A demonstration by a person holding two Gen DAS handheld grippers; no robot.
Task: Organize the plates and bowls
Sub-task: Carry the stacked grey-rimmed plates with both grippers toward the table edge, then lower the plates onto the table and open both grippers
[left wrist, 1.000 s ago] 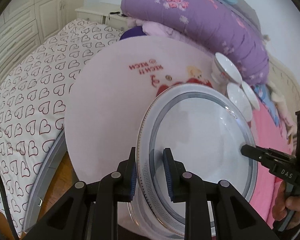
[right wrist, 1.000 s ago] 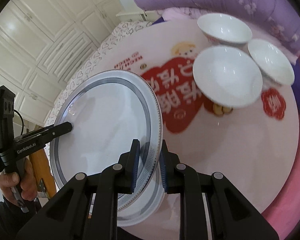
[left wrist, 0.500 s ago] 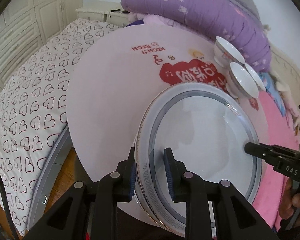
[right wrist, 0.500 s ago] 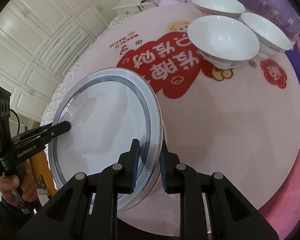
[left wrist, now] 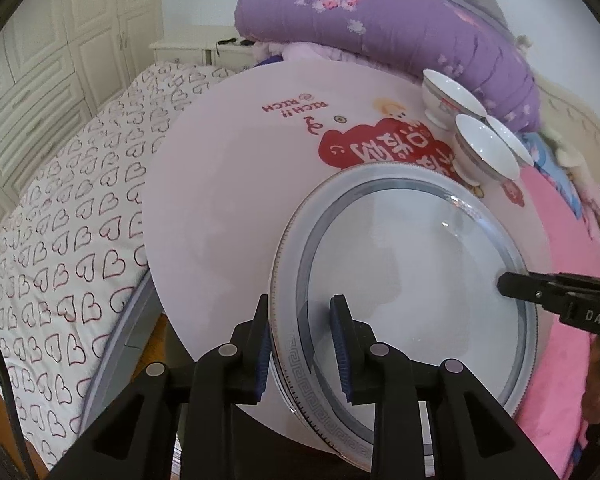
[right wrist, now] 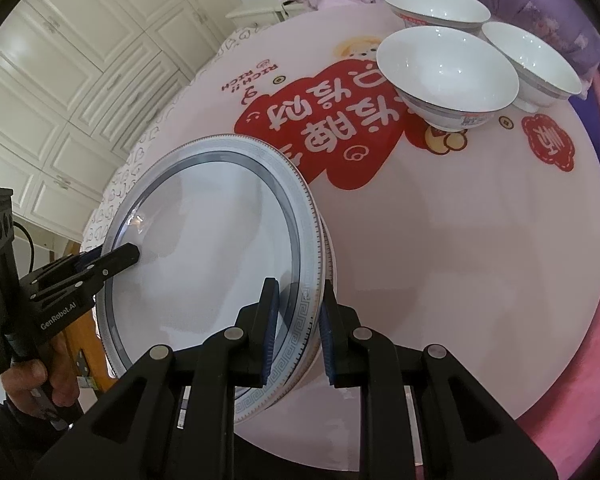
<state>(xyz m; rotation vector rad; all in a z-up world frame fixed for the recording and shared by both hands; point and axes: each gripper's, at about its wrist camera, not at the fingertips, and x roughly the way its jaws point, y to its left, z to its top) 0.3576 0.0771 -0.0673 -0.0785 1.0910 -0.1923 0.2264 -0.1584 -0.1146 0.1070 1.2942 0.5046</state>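
A stack of white plates with grey patterned rims [left wrist: 412,280] sits at the near edge of a round pink table [left wrist: 236,184]. My left gripper [left wrist: 302,340] is shut on the stack's rim on one side. My right gripper [right wrist: 298,328] is shut on the rim of the same plate stack [right wrist: 208,240] on the opposite side, and it shows in the left wrist view [left wrist: 512,285]. Three white bowls [right wrist: 446,68] stand close together at the far side of the table, also in the left wrist view [left wrist: 484,148].
The table has a red cartoon print [right wrist: 332,136]. A bed with a heart-print sheet [left wrist: 60,216] lies to the left, a purple quilt [left wrist: 380,20] behind the table, pink fabric [left wrist: 560,240] to the right, white cabinets [right wrist: 60,80] beyond.
The plate stack, held by both grippers, has come down from a tilted, raised pose toward the table's near edge. The bowls have not moved.
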